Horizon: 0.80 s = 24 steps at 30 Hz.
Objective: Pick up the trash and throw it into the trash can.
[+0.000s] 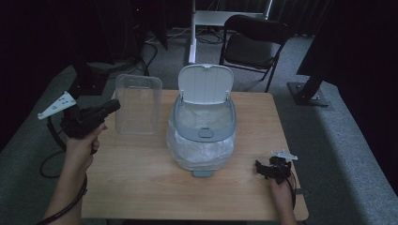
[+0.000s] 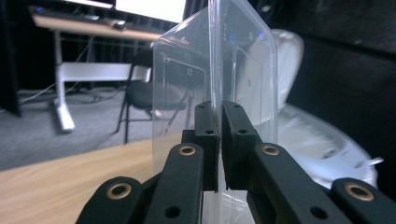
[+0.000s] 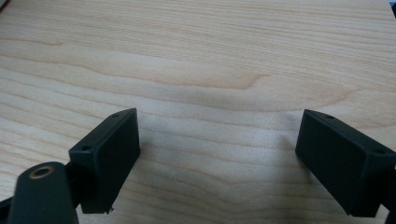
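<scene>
Clear plastic container [image 2: 219, 70] is pinched at its wall by the left gripper [image 2: 218, 135]; right gripper [image 3: 219, 158] spread wide.

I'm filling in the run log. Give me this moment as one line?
left gripper: shut on clear plastic container, held upright | right gripper: open over table | bin: lid up

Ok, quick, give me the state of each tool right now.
Left tool: closed on the rim of the clear plastic container.
Right tool: open, holding nothing, above the wooden table.
</scene>
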{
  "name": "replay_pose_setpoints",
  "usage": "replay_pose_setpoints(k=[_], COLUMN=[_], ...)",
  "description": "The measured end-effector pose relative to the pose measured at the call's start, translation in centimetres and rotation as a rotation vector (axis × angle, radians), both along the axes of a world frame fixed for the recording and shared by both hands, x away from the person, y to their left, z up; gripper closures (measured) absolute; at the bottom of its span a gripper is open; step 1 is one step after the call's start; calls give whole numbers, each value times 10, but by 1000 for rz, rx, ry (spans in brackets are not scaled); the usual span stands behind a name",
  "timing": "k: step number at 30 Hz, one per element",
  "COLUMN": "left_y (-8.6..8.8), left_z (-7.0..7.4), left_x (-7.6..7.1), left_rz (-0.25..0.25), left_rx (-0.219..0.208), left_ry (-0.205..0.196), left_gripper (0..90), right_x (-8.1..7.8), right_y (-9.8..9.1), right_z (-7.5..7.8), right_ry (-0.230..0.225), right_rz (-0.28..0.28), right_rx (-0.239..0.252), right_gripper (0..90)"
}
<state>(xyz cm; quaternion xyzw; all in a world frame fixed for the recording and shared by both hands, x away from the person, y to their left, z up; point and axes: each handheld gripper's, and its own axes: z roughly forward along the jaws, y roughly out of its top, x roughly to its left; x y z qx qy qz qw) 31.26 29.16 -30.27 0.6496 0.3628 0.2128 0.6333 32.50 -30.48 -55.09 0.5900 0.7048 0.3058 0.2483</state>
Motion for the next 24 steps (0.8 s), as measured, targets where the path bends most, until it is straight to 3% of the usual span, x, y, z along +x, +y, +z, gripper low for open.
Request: replay_pose_setpoints(k=[8, 11, 12, 14, 16, 19, 24], left_y=[-10, -12, -15, -18, -23, -31, -47], left_z=[16, 18, 21, 23, 27, 31, 32], left_x=[-7, -8, -8, -9, -9, -7, 3], left_rz=[-33, -44, -62, -75, -101, -111, -144], left_rx=[-42, -65, -90, -110, -121, -106, -127], left_ry=[-84, -106, -118, -176, -205, -228, -246], left_gripper=[873, 873, 873, 872, 873, 872, 872], right_x=[0, 0, 0, 0, 0, 0, 0], right_y=[0, 0, 0, 0, 0, 0, 0], right_z=[0, 0, 0, 0, 0, 0, 0], right_ry=[0, 0, 0, 0, 0, 0, 0], right_rz=[0, 0, 0, 0, 0, 0, 0], right_rx=[0, 0, 0, 0, 0, 0, 0], right_gripper=[132, 132, 132, 132, 132, 132, 132])
